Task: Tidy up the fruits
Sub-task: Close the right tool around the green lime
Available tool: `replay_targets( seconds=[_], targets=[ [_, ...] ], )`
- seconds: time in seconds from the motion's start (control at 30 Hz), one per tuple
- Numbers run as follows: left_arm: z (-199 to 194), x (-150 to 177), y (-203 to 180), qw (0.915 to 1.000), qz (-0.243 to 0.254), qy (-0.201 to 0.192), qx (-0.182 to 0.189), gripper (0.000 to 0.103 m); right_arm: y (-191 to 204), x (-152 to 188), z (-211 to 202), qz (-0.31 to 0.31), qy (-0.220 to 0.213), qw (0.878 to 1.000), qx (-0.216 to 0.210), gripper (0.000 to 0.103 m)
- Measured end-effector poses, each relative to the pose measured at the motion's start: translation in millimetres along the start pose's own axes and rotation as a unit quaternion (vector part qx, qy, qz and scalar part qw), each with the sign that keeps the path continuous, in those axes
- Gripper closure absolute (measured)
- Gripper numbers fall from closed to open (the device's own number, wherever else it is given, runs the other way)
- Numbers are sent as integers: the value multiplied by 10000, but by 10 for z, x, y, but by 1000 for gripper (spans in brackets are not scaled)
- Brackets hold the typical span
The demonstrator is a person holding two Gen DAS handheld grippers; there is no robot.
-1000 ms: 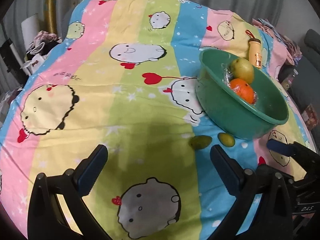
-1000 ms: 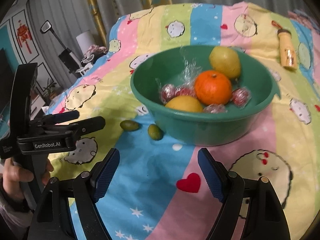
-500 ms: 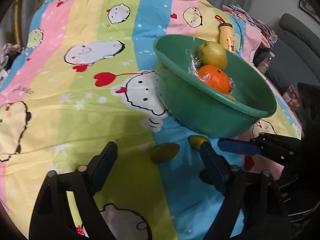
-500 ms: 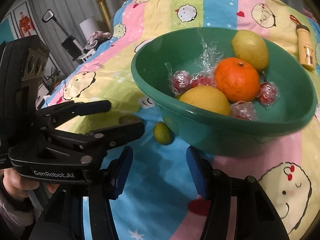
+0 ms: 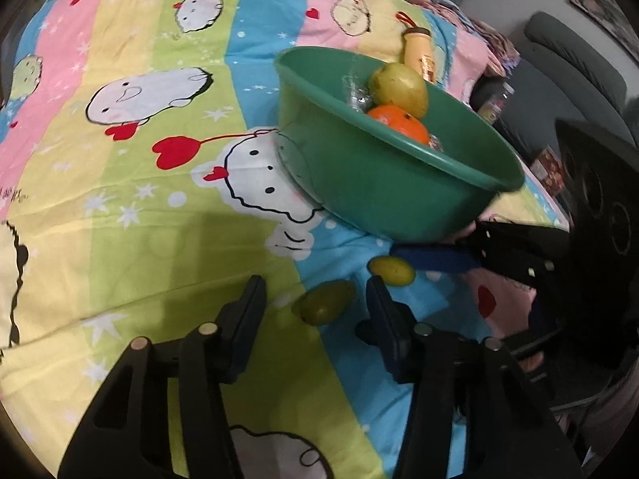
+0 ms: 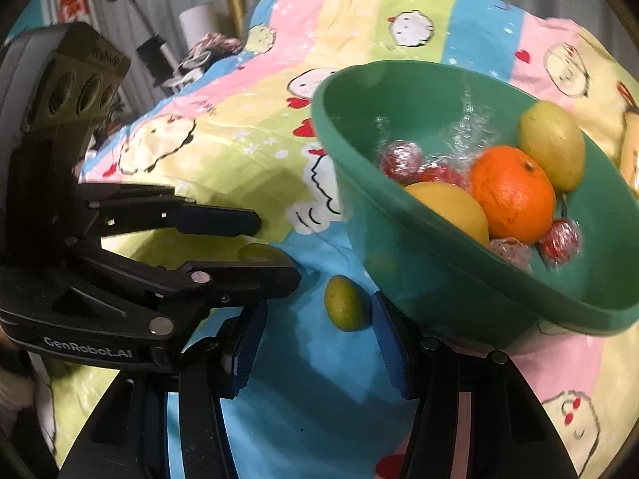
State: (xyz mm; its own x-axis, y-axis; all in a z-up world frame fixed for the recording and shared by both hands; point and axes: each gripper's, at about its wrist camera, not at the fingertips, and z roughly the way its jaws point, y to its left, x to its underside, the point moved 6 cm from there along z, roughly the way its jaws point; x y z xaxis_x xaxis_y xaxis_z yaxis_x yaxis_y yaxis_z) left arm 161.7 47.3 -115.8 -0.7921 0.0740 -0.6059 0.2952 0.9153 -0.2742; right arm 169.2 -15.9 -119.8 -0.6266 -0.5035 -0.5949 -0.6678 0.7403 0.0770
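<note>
Two small green fruits lie on the striped cartoon sheet in front of a green bowl (image 5: 383, 183). My left gripper (image 5: 315, 291) is open, its fingers either side of the nearer fruit (image 5: 325, 306). My right gripper (image 6: 315, 319) is open, its fingers either side of the other fruit (image 6: 343, 308), which also shows in the left wrist view (image 5: 391, 270). The bowl (image 6: 459, 279) holds an orange (image 6: 513, 193), a yellow-green pear (image 6: 553, 145), a yellow fruit (image 6: 449, 207) and several wrapped red fruits (image 6: 399, 155). The left gripper (image 6: 275, 245) crosses the right wrist view and partly hides its fruit (image 6: 255, 251).
A yellow bottle (image 5: 419, 52) lies on the sheet behind the bowl. A dark sofa (image 5: 575, 60) and clutter stand past the bed's right edge. A lamp and household items (image 6: 191, 40) stand past the far left edge.
Both grippers have moved forward and down toward the two green fruits; each now has a fruit between its open fingers. The jaws have narrowed somewhat. The bowl looms larger.
</note>
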Motion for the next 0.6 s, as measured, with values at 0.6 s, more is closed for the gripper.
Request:
replay_targets(
  seconds=[0.6],
  targets=[
    [-12, 81, -38, 9952, 684, -19, -695, 84, -61, 6, -52, -95, -93, 9997, 227, 81]
  ],
)
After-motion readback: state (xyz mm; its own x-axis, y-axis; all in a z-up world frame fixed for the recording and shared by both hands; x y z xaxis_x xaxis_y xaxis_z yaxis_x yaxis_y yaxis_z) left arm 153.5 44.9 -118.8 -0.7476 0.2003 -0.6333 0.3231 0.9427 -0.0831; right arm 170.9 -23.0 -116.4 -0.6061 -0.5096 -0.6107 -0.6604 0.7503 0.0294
